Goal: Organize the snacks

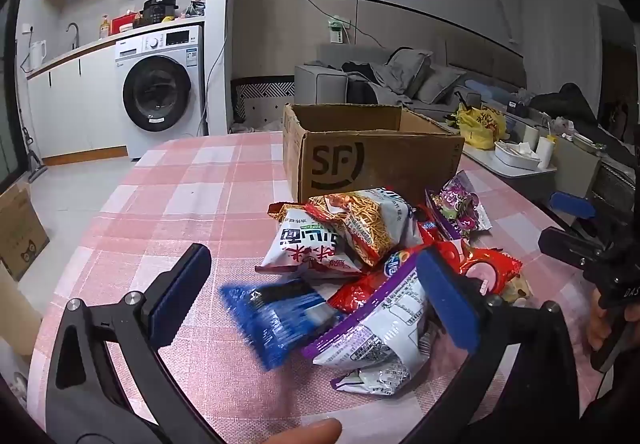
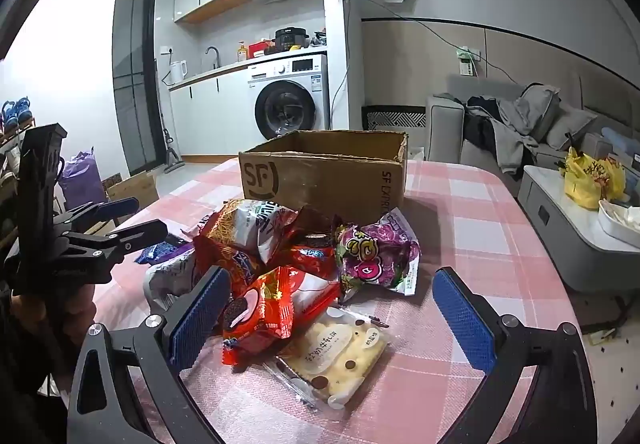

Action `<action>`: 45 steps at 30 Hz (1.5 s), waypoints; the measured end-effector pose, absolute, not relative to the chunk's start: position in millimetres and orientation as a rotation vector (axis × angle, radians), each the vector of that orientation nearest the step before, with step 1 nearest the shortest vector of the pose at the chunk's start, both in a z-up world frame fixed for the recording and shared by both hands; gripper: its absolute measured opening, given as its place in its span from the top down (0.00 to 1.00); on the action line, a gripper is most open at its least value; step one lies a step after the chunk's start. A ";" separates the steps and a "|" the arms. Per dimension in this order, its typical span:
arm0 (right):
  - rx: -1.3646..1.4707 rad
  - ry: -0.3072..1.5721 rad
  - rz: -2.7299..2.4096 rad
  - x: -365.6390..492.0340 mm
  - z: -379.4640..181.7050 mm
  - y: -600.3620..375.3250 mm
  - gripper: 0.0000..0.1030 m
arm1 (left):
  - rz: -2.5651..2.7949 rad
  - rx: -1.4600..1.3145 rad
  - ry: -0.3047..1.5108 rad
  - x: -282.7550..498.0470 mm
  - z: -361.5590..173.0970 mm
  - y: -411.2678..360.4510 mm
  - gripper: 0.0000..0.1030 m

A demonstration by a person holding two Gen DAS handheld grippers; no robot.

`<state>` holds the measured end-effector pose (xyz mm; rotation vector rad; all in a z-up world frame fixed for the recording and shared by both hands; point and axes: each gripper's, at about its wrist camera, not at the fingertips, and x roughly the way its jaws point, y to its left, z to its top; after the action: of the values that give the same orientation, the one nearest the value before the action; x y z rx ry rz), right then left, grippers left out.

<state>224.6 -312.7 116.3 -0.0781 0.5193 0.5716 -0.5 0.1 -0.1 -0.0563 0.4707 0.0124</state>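
A heap of snack packets lies on the pink checked tablecloth (image 1: 172, 196) in front of an open cardboard box (image 1: 368, 160) (image 2: 324, 180). My left gripper (image 1: 316, 300) is open above the heap's near side; a blue packet (image 1: 276, 320) and a purple-white bag (image 1: 380, 328) lie between its fingers, untouched. My right gripper (image 2: 332, 312) is open too, over a red cookie packet (image 2: 264, 308) and a clear yellow pastry pack (image 2: 340, 348). A purple candy bag (image 2: 376, 256) (image 1: 460, 208) and a noodle-snack bag (image 1: 368, 224) (image 2: 248, 224) sit nearer the box.
A washing machine (image 1: 160, 92) and kitchen counter stand behind on the left. A grey sofa (image 1: 400, 80) and a low white table (image 2: 580, 220) with a yellow bag (image 2: 592, 176) lie to the right. The other gripper shows at each view's edge (image 1: 592, 244) (image 2: 100, 232).
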 end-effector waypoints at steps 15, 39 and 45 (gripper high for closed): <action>-0.076 0.537 0.577 223.7 115.3 -310.3 0.00 | 0.012 -0.066 0.487 0.9 0.9 0.8 0.00; -0.083 0.542 0.583 228.4 111.1 -309.3 0.00 | 0.011 -0.065 0.490 1.9 0.5 2.1 0.00; -0.081 0.544 0.581 228.0 110.6 -308.8 0.00 | 0.011 -0.064 0.489 1.9 0.6 2.2 0.00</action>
<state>228.0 -308.8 110.6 -0.0811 0.5442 0.5809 1.9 2.2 0.6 -0.0642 0.4892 0.0110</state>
